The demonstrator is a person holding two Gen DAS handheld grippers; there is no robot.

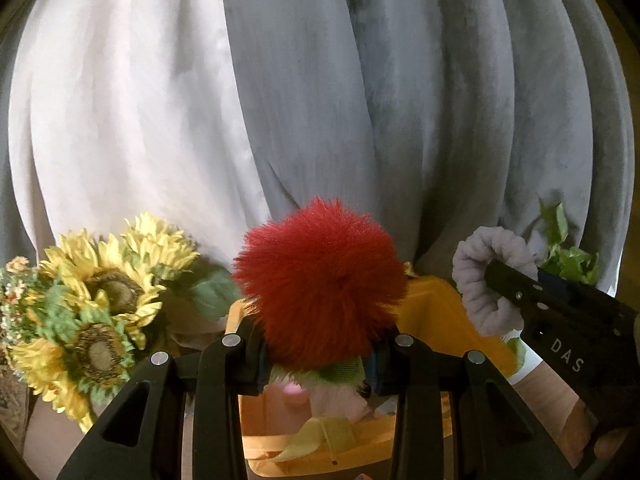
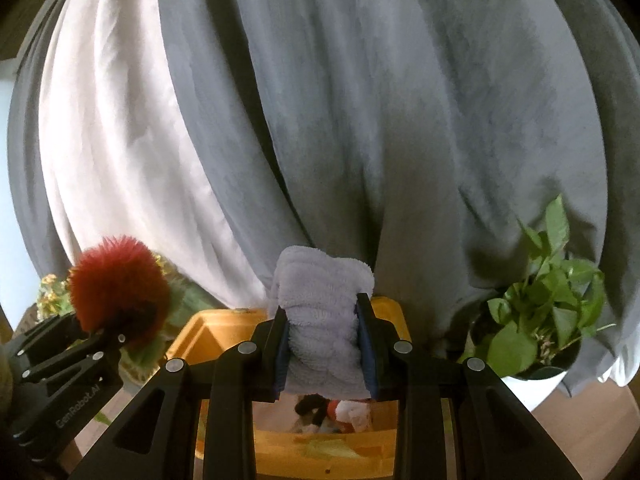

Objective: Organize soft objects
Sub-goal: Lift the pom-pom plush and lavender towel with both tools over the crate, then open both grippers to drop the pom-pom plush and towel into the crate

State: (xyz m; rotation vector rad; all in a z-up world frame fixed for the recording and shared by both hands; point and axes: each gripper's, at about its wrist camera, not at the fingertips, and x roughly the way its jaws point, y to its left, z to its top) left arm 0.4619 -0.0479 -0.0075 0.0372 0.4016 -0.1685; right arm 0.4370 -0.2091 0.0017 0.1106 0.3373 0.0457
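My left tool [image 1: 316, 344] is clamped on a red pompom [image 1: 320, 280]: a round ball of long, fine, bristly fur, its strands radiating outward in all directions. Being a sphere, it shows no long axis; its green and pale underside sits between the blue-padded fingers [image 1: 260, 354]. It is held in the air above a yellow bin [image 1: 432, 304].

My right tool [image 2: 326, 354] is closed tight on a grey scrunchie [image 2: 324, 320]: soft, terry-like plush, gathered into ribbed folds. In the right wrist view it stands squeezed into an upright column between the pads, long axis vertical, its top bulging above the fingertips. In the left wrist view the same piece reads as a curled ring, seen edge-on from the side, hanging off the tool tip.

The bin is hard, smooth plastic with angled moulded walls. Both held items are over its opening. Inside I can see several small plush pieces, black, white, red and pink, plus a yellow-green scrap; their exact shapes are blurred.

Behind everything hang curtains: a grey curtain [image 2: 360, 140] with a matte, suede-like nap in heavy vertical folds, and a white curtain [image 1: 120, 120], thinner and smoother.

To the left stand artificial sunflowers [image 1: 96, 304] with fabric petals. To the right is a leafy plant [image 2: 544, 304] in a white pot, its leaves glossy and pointed.
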